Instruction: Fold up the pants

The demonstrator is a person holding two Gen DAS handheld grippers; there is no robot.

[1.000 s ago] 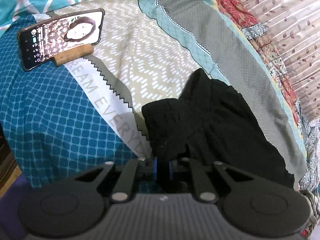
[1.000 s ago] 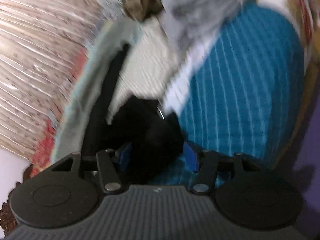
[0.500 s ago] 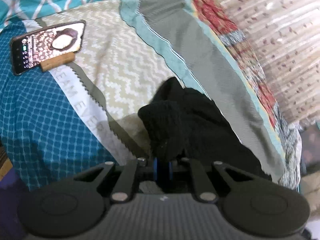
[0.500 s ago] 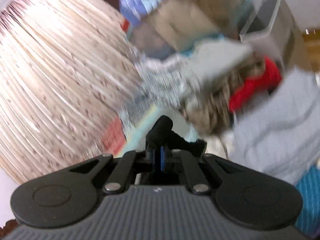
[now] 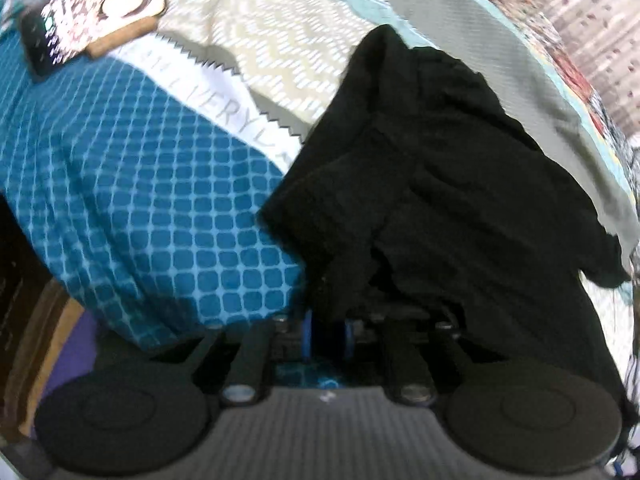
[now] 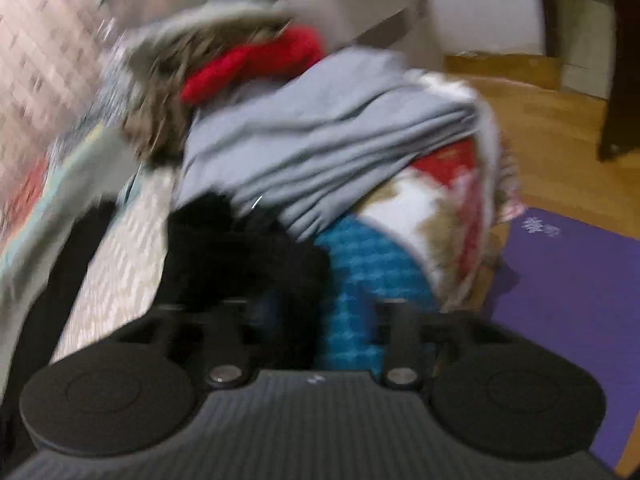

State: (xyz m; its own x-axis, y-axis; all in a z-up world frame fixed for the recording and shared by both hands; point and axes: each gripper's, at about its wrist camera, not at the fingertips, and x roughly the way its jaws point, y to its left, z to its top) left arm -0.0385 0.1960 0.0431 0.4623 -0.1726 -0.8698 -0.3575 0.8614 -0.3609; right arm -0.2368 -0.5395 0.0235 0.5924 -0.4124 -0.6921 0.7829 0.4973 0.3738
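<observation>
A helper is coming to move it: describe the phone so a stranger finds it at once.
Start at the patterned bedspread and follow its white lettered stripe to the far corner. There the phone leans in a small wooden stand. It is the only hard, glowing thing among the cloth, well away from the black pants.

From my seat, the black pants (image 5: 432,184) were the marker. Left of them the blue checked bedspread (image 5: 132,184) lay bare and gave me open passage, and the zigzag patch beyond them was clear too. Far to their upper left a phone (image 5: 92,20) leaning on a wooden stand blocked that corner. Right of the pants only a narrow grey strip ran free before the bed's edge. On the right-wrist view, blurred, a pile of grey and red laundry (image 6: 320,128) rose just behind the pants, closing that way. Beside the bed, a purple mat (image 6: 568,304) lay open.
</observation>
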